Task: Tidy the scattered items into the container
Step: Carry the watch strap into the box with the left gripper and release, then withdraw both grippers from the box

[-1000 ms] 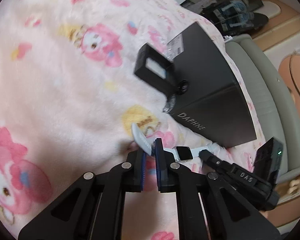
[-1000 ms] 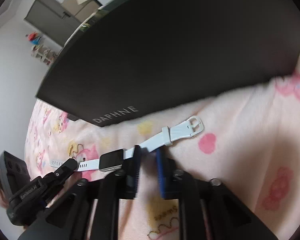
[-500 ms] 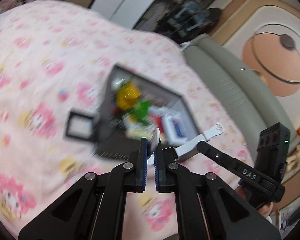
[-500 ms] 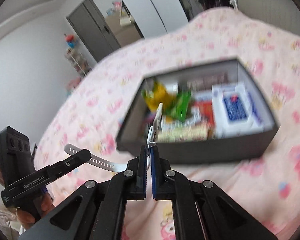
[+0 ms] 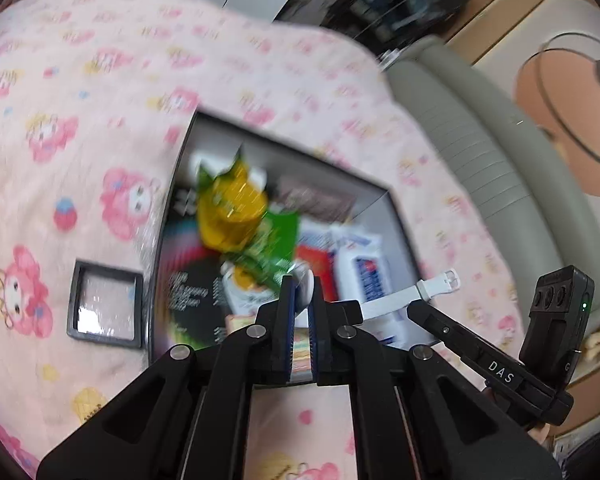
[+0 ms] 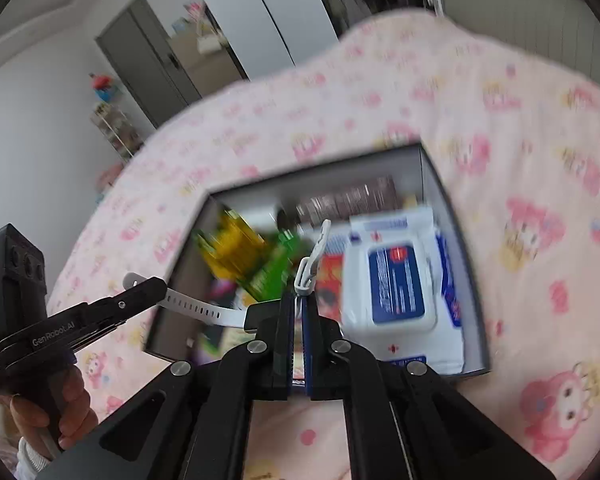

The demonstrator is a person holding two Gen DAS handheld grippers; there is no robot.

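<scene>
A white smartwatch hangs stretched between both grippers above the open dark box (image 6: 440, 184). My left gripper (image 5: 302, 292) is shut on the watch's perforated strap (image 6: 192, 306). My right gripper (image 6: 299, 306) is shut on the buckle strap (image 6: 314, 260), whose end (image 5: 440, 284) sticks out to the right in the left wrist view. The watch body is mostly hidden behind the fingers. Inside the box lie a yellow packet (image 5: 232, 204), a green packet (image 5: 276, 248) and a white wipes pack (image 6: 400, 280).
The box sits on a pink cartoon-print blanket (image 5: 80, 92). A small square dark case (image 5: 106, 306) lies on the blanket just left of the box. A grey padded bed edge (image 5: 480, 152) runs along the right. A hand (image 6: 56, 408) grips the left tool's handle.
Both grippers have risen off the blanket with the watch between them and now look down into the open box. The right jaws closed onto the buckle strap.
</scene>
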